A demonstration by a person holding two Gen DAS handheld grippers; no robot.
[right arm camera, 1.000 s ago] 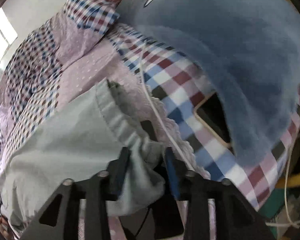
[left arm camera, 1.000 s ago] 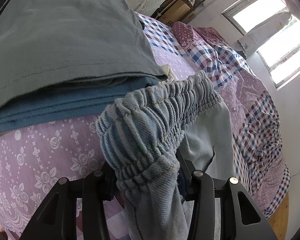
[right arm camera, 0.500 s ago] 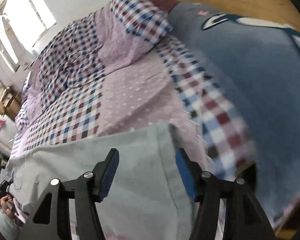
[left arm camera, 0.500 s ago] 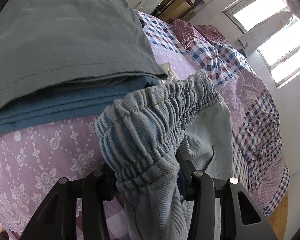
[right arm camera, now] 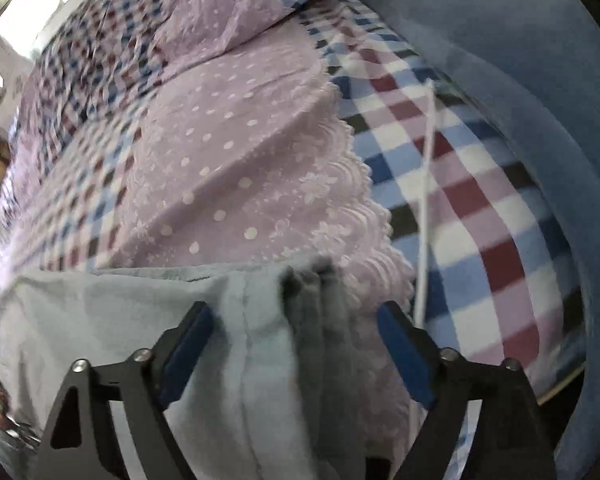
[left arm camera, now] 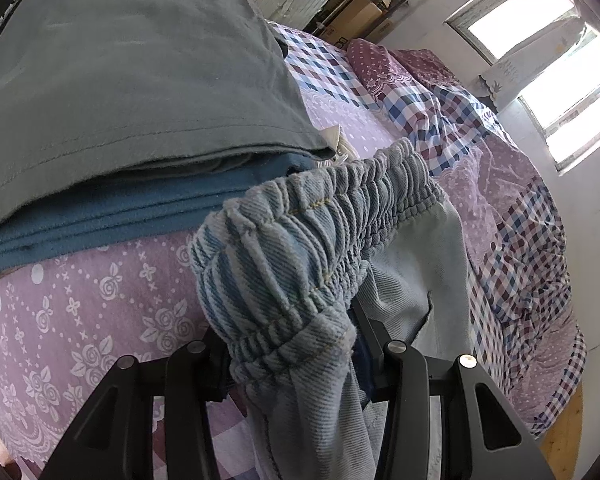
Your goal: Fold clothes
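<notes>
The left claw (left arm camera: 288,344) is clamped on the elastic waistband of the jeans (left arm camera: 312,240), which are spread on the bed (left arm camera: 100,300). The right claw (right arm camera: 296,332) is opening over the pale hem, nothing pinched. If the waistband is pulled now, the free end may be dragged crooked.

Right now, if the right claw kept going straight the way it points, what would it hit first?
Most likely the pale denim garment lying between the opening right claw, with the lilac bedspread just beyond; depth is unclear.
</notes>
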